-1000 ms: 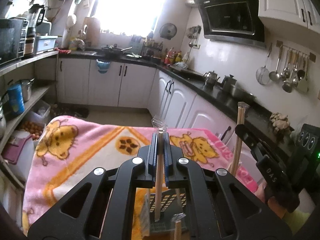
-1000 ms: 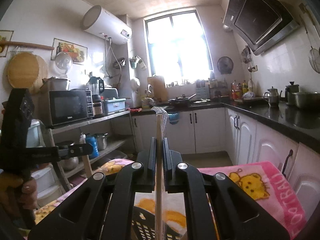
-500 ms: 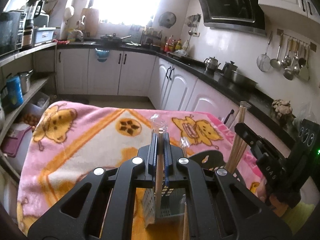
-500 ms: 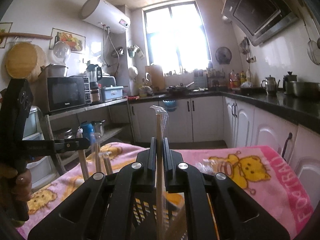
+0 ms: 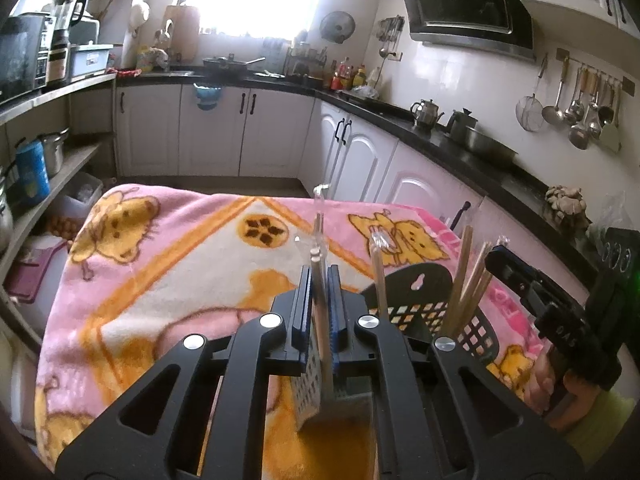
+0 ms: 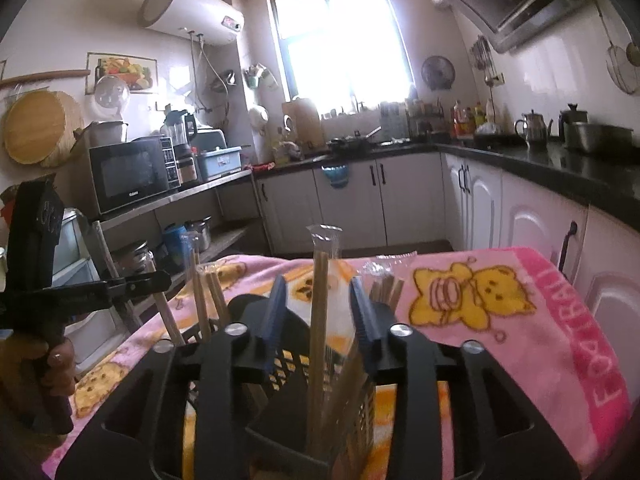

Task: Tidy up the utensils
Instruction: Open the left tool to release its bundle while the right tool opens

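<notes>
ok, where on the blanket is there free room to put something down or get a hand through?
Free: the blanket left of and beyond the black basket, out to its far edge. Also the pink border on the right in the right wrist view. Crowded: the basket, full of chopsticks, both grippers at it.

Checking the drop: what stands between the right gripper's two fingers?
In the right wrist view, one wrapped chopstick pair stands upright in the black basket between the opening right gripper fingers, apparently untouched.
</notes>
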Motion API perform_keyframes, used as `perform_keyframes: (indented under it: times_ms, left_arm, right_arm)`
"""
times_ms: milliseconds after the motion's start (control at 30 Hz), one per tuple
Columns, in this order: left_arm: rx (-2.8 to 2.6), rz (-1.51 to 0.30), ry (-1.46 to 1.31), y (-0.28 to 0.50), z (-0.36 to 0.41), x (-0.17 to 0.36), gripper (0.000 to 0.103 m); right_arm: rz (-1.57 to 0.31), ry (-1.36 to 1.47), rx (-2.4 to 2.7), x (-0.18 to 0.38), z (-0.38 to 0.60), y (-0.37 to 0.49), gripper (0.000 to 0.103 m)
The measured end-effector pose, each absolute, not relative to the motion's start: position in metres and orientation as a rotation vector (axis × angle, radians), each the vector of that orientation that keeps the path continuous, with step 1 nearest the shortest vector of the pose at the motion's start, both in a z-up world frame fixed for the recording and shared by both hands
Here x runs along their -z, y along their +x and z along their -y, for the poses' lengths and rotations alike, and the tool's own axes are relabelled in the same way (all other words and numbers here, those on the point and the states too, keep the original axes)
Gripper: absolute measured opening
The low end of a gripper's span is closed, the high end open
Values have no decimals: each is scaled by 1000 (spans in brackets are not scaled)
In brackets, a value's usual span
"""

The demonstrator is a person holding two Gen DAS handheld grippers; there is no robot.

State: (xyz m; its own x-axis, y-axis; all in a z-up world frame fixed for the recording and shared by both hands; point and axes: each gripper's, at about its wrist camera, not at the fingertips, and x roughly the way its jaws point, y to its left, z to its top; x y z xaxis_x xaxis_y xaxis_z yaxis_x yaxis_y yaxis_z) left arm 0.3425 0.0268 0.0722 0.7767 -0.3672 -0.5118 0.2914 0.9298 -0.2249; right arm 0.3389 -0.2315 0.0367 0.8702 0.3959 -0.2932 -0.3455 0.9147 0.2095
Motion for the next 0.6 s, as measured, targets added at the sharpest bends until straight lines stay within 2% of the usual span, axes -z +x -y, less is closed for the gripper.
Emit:
perform_keyframes:
  times_ms: [200, 267, 333, 600]
  left_arm:
    - [363, -603, -152, 333, -32, -68, 19]
    - [371, -595, -157, 325, -33, -69, 24]
    - [370, -585, -168, 316, -37, -71, 30]
    - [344, -586, -214, 285, -55, -71, 47]
  right_arm:
    - [-368, 160, -393, -38, 232, 330, 50]
    - [-374, 164, -399, -38, 232, 327, 58]
    - [-381, 169, -404, -38, 231, 321, 62]
    - [-418, 158, -425, -35, 227, 301, 66]
